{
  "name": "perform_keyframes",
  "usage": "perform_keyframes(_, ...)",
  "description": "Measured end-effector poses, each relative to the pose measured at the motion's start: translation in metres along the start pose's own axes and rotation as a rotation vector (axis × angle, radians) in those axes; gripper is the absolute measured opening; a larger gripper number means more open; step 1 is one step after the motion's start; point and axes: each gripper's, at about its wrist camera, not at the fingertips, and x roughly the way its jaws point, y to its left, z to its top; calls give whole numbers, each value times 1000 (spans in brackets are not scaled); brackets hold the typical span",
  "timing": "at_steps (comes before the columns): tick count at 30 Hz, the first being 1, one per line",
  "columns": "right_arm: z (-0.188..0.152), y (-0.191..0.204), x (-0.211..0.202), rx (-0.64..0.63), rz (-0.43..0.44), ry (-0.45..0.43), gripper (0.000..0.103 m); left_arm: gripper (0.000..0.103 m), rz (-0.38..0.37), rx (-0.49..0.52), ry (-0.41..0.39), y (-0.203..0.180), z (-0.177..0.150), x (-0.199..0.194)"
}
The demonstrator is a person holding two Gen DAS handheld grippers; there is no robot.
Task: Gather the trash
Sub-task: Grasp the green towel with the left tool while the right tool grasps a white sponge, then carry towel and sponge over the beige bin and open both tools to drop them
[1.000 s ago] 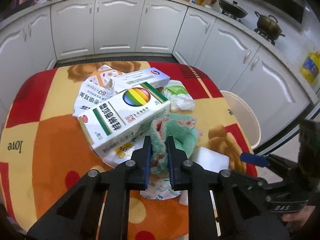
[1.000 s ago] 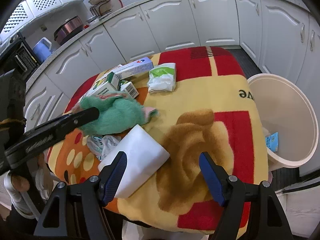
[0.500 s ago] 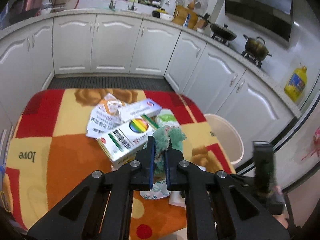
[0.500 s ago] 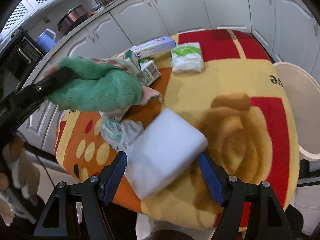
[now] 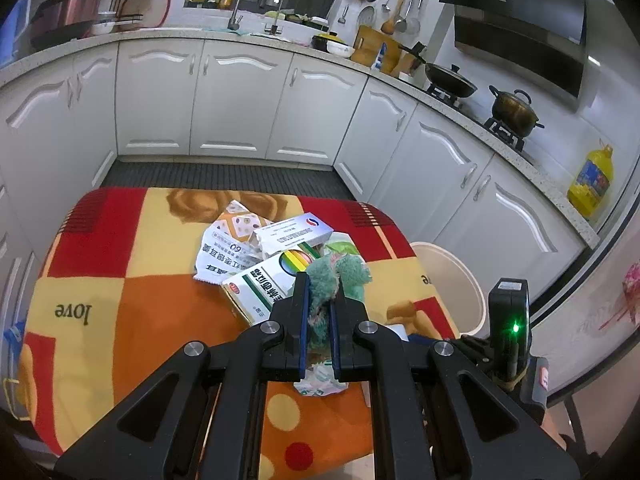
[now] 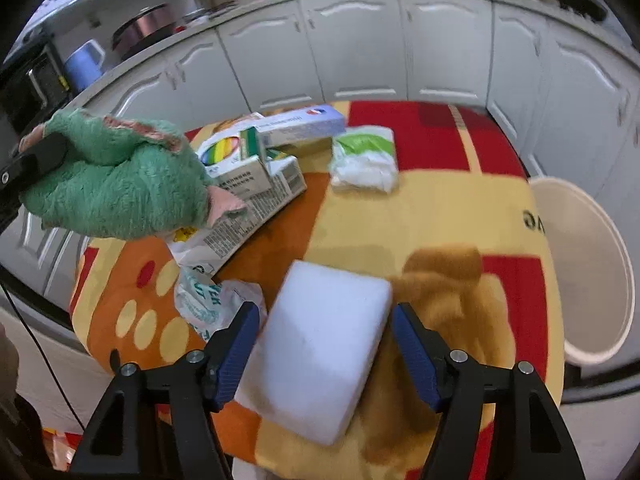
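Observation:
My left gripper (image 5: 320, 304) is shut on a green fuzzy cloth (image 5: 338, 278) and holds it up above the table; the cloth also shows in the right wrist view (image 6: 116, 184). My right gripper (image 6: 324, 338) is open, its fingers on either side of a white foam block (image 6: 320, 356) lying on the tablecloth. A rainbow-printed box (image 6: 244, 168), a white-and-blue box (image 6: 300, 124), a green-and-white tissue pack (image 6: 364, 156) and a crumpled wrapper (image 6: 208, 300) lie on the table. A cream trash bin (image 6: 588, 292) stands beside the table's right edge.
The table wears a red, orange and yellow cloth (image 5: 120, 280). White kitchen cabinets (image 5: 236, 100) curve round behind it, with a dark floor strip between. My right gripper's body shows at lower right in the left wrist view (image 5: 508, 332).
My left gripper has lifted the green cloth well up off the table. My right gripper has moved forward, so the white foam block now sits between its open fingers.

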Motion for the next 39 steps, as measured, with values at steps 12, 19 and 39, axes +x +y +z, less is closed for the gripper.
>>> perform_keyframes(12,-12,-7,5,55,95,-4,62,6,-20,9,-25,-8,6,-11)
perform_keyframes(19,-5,-24,-38,70,117,-116,62,6,-49,35,-24,-26,13,-6)
perform_keyframes(39,-1,-134,-99,217,-42,-235,62,6,-147,167,34,-130,37,62)
